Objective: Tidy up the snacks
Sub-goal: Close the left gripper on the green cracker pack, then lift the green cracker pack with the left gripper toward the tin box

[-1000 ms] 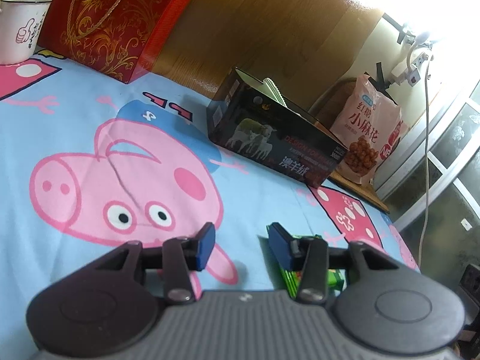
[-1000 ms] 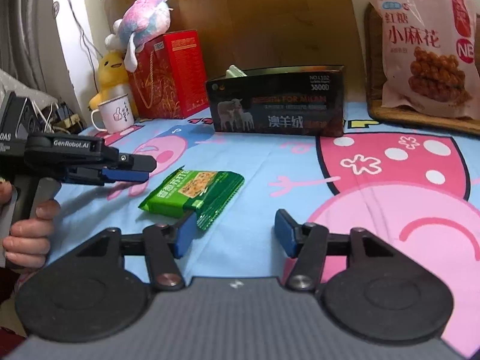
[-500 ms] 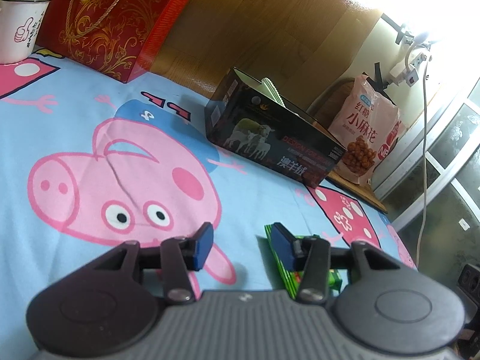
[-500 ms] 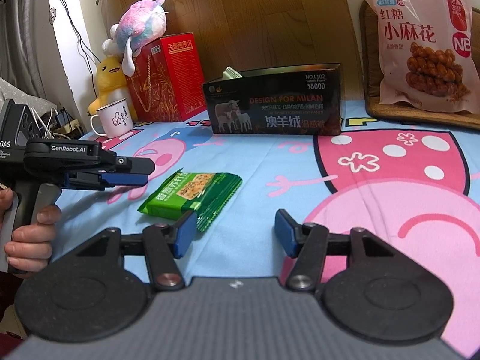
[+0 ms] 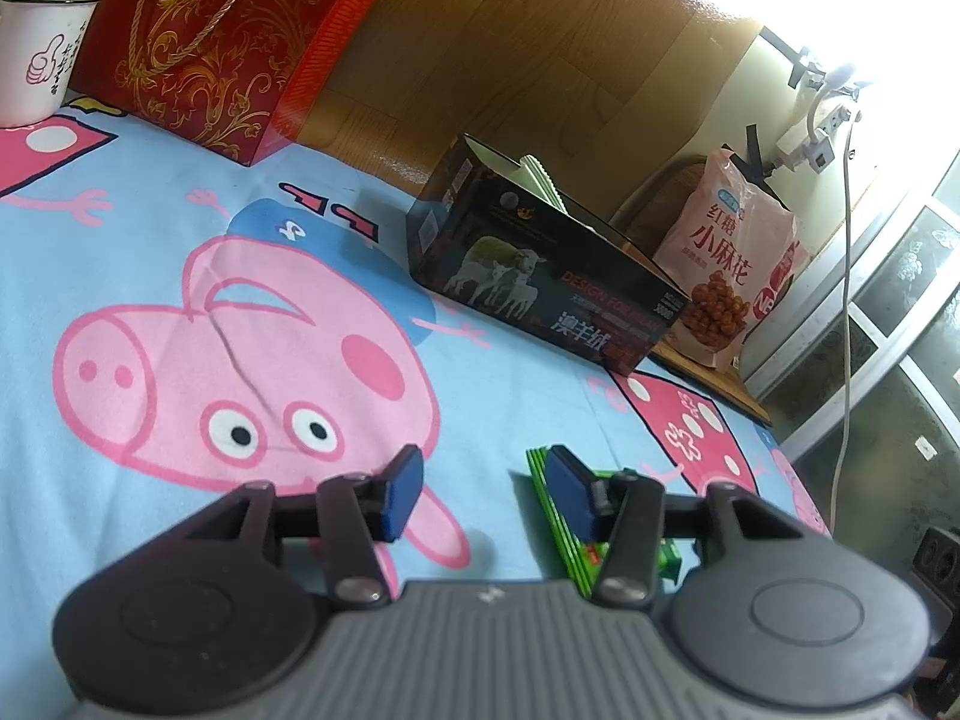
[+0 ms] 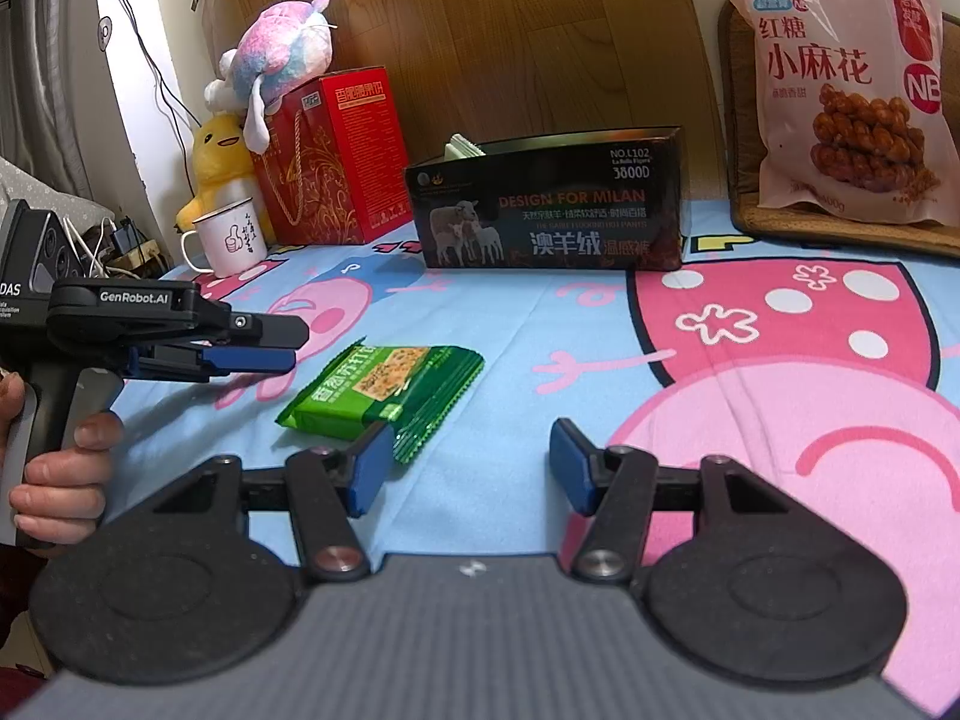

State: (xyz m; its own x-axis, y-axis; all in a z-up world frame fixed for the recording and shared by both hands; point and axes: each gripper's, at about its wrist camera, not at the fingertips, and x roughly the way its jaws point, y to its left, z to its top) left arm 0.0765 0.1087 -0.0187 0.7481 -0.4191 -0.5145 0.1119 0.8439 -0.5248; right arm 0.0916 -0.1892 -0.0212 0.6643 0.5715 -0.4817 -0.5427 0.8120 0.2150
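Observation:
A green cracker packet (image 6: 384,393) lies flat on the Peppa Pig cloth. In the left wrist view it (image 5: 567,534) sits partly under my left gripper's right finger. My left gripper (image 5: 486,495) is open and empty, just left of the packet; it also shows from the side in the right wrist view (image 6: 252,354). My right gripper (image 6: 468,462) is open and empty, low over the cloth just in front of the packet. An open black box (image 6: 546,210) with a pale packet standing inside stands behind. A pink snack bag (image 6: 840,90) leans at the back right.
A red gift box (image 6: 330,162), a white mug (image 6: 225,237) and plush toys (image 6: 270,72) stand at the back left. A wooden wall panel (image 6: 540,30) backs the cloth. A woven mat (image 6: 840,228) lies under the pink bag.
Both views have shifted slightly. The left gripper has edged nearer the green packet, and the right gripper has drawn back a little. Both stay open.

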